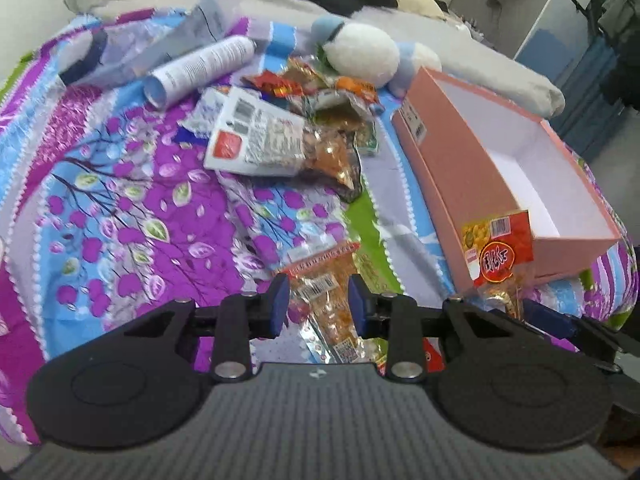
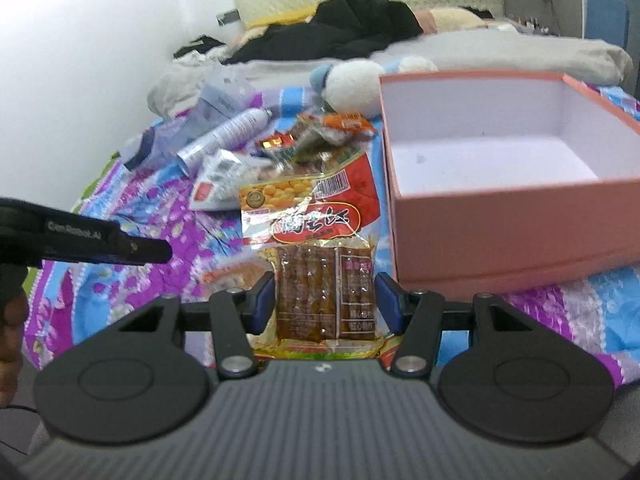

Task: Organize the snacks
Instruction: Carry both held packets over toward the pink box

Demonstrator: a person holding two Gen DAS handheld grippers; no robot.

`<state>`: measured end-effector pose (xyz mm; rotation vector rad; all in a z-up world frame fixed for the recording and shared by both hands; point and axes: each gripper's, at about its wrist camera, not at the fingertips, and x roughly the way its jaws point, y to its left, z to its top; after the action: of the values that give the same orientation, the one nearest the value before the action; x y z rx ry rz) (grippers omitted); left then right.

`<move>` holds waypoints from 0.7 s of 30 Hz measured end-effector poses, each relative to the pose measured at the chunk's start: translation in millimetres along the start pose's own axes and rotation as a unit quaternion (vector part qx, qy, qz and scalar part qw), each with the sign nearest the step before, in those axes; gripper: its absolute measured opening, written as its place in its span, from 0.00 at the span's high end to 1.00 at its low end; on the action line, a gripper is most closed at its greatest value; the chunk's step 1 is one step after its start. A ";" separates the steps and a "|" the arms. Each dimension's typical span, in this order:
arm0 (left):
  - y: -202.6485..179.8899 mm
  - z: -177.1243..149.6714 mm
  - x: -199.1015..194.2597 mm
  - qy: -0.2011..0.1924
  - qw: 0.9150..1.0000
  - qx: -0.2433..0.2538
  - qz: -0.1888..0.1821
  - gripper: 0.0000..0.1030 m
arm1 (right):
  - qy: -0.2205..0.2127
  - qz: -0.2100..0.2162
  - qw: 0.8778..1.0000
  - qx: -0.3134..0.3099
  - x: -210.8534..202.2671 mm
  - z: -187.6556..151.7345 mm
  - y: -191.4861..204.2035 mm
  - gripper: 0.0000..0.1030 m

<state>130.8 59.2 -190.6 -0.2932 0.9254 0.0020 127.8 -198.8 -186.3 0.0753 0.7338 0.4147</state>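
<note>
In the left wrist view my left gripper (image 1: 319,304) is shut on a clear snack packet (image 1: 324,292) of orange-brown pieces, its blue pads on both sides, above the floral bedspread (image 1: 120,200). My right gripper (image 2: 325,300) is shut on a red and yellow snack bag (image 2: 312,216) holding brown strips. That red bag (image 1: 498,248) also shows in the left wrist view, held up in front of the pink box (image 1: 472,176) by the right gripper (image 1: 516,308). The pink box (image 2: 500,232) is open and white inside, with nothing in it. The left gripper (image 2: 156,249) reaches in from the left.
A heap of loose snack packets (image 1: 304,120) (image 2: 312,136) lies behind, left of the box. A white spray can (image 1: 200,68) (image 2: 224,136), a white and blue plush toy (image 1: 360,52) (image 2: 352,80) and bedding sit farther back. A hand (image 2: 12,320) shows at the left edge.
</note>
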 end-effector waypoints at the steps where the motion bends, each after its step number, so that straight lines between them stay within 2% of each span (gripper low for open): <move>1: 0.4 -1.2 5.7 0.005 1.000 -0.001 0.003 0.63 | 0.004 -0.005 1.000 -0.002 2.7 -3.9 -2.0 0.46; 4: 3.5 -3.8 20.8 0.022 1.000 -0.017 -0.009 0.59 | 0.019 -0.011 1.000 0.002 11.5 -13.9 -7.8 0.46; 6: 3.5 -4.8 31.7 0.031 0.999 -0.025 -0.010 0.49 | 0.028 -0.015 0.999 0.002 17.1 -18.9 -10.9 0.46; 8: 1.8 -4.6 41.2 0.041 0.999 -0.031 -0.004 0.27 | 0.033 -0.023 0.999 -0.004 21.0 -23.3 -12.3 0.46; 9: -0.1 -4.5 45.8 0.041 0.999 -0.033 0.000 0.24 | 0.035 -0.025 0.999 -0.004 22.2 -24.8 -13.7 0.46; 13: -12.4 -1.5 65.7 0.053 0.998 -0.020 0.013 0.17 | 0.040 -0.027 0.999 0.004 24.5 -27.1 -18.6 0.46; 17: -28.7 -2.0 86.4 0.058 0.997 0.007 0.041 0.17 | 0.040 -0.030 0.999 0.007 24.6 -29.9 -21.5 0.46; 21: -46.4 -7.8 103.5 0.061 0.994 0.057 0.074 0.18 | 0.040 -0.033 0.999 0.008 23.3 -32.4 -25.1 0.46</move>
<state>193.1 -0.1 -264.9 -0.1196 1.0626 0.0691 130.4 -215.0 -230.4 0.0501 0.8172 0.3512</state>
